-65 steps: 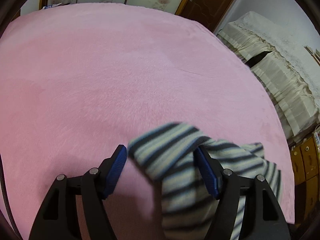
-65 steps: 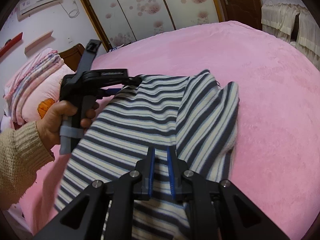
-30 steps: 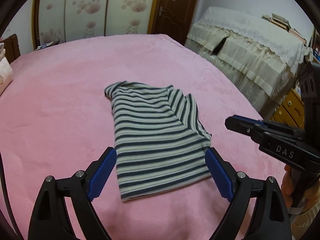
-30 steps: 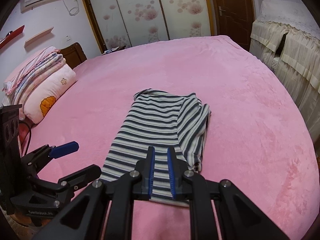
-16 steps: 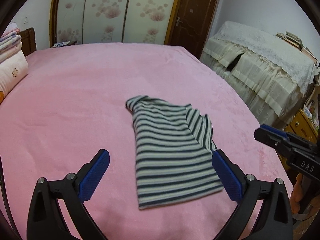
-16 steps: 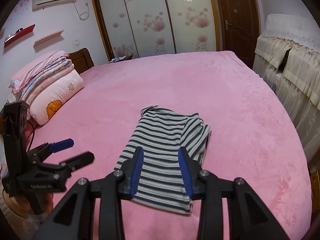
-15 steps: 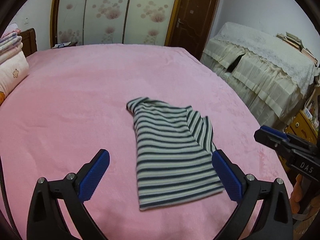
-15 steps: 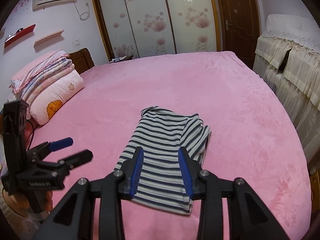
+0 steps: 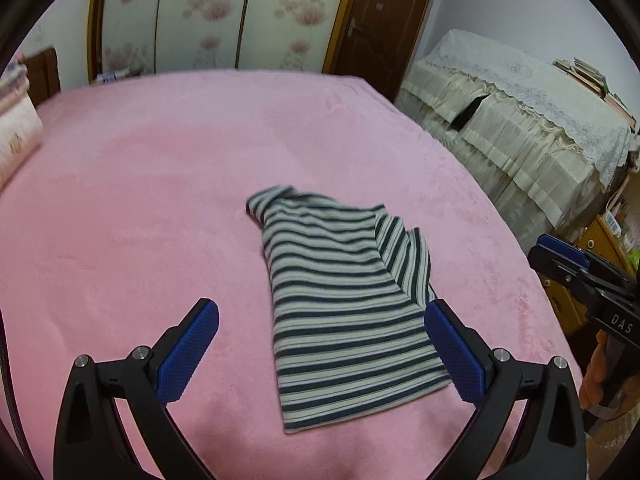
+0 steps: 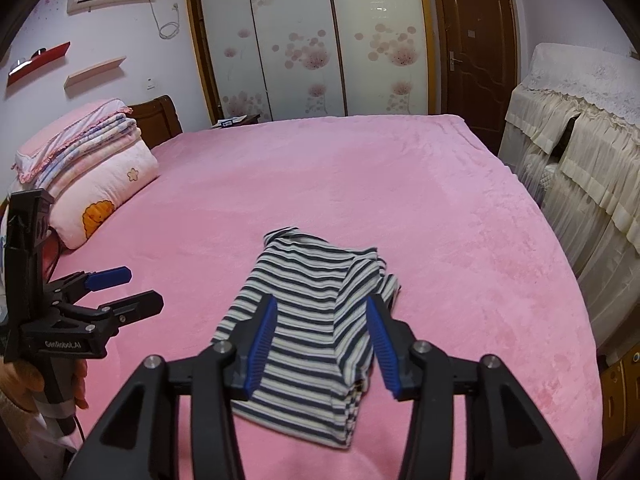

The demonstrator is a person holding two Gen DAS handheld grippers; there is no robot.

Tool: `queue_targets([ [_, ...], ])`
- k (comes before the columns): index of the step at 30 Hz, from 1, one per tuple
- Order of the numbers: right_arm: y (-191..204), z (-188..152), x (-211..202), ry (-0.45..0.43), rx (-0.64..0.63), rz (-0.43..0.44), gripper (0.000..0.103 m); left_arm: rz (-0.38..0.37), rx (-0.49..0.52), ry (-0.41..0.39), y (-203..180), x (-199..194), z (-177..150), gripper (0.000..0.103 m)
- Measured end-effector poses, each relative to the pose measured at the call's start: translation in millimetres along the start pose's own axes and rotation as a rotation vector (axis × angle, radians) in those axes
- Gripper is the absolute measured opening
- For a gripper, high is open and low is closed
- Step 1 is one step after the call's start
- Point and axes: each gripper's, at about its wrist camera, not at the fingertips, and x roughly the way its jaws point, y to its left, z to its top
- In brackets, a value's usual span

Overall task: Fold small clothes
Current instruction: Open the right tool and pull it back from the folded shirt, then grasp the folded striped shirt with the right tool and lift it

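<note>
A folded striped shirt (image 9: 344, 300), dark and cream, lies flat on the pink bed (image 9: 160, 200); it also shows in the right wrist view (image 10: 316, 312). My left gripper (image 9: 320, 344) is open and empty, held above and short of the shirt; it appears at the left of the right wrist view (image 10: 120, 292). My right gripper (image 10: 322, 336) is open and empty above the shirt's near edge; it appears at the right edge of the left wrist view (image 9: 560, 256).
Stacked pillows and blankets (image 10: 84, 172) lie at the head of the bed on the left. A cream covered cabinet (image 10: 580, 152) stands beyond the bed's right edge. Wardrobe doors (image 10: 304, 40) and a brown door (image 10: 472, 48) are at the back.
Both grippers have let go of the shirt and drawn back and up from it. The right gripper opened wider. The shirt lies still on the bed.
</note>
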Motion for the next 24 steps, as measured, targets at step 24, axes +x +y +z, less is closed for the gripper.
queue_targets([
  [24, -117, -17, 181, 0.346, 0.42, 0.266, 0.067, -0.155, -0.146, 0.268, 62, 194, 48, 0.103],
])
